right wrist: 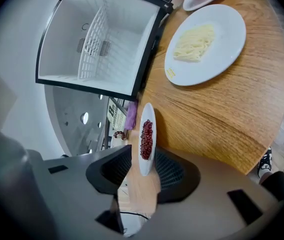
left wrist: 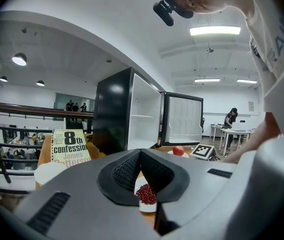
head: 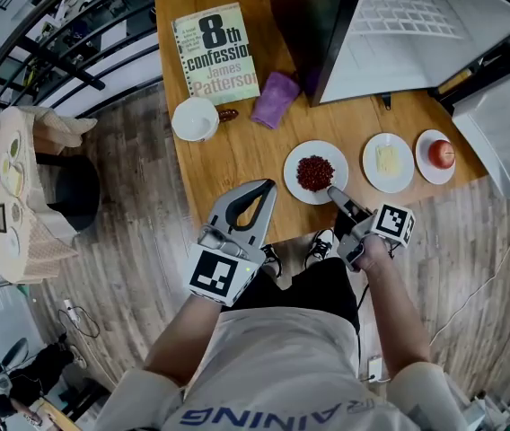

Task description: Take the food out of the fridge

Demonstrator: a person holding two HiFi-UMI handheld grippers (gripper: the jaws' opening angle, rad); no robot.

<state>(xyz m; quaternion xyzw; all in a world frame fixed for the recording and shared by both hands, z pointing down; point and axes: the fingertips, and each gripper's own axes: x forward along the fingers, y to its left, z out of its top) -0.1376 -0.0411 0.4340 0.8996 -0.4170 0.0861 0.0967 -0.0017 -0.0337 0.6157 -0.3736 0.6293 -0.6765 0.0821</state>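
Left tongs [head: 268,188] sit nearest, over the near desk edge, shut tip to tip with nothing between them. Right tongs [head: 336,194] reach to the near rim of the berry plate [head: 315,172]. They stand narrowly apart, with the rim between the pads but not clamped.

Far across the desk [head: 228,151] stands the black fridge [head: 304,25] with its door swung open. The part of its white inside that the right gripper view shows holds only a wire rack. To the far left lies a book [head: 216,54].

All the food is on the desk, in a row of three white plates along the near right edge. The berry plate is leftmost, the noodle plate [head: 388,162] is in the middle, and the apple [head: 441,153] rests on its own plate [head: 427,171] furthest right. By that showing, the task looks finished or nearly so.

A purple cloth [head: 276,99] and a white cup [head: 195,118] lie between the book and the plates.

The berry plate is probably stiff, glazed and brittle, so slippery to pinch. Its load looks light, but it is a loose heap likely to roll off at any tilt. The best hold is the near rim, one pad above the lip and one below, with the plate kept level. The apple is firm and round, so it may roll on its plate.
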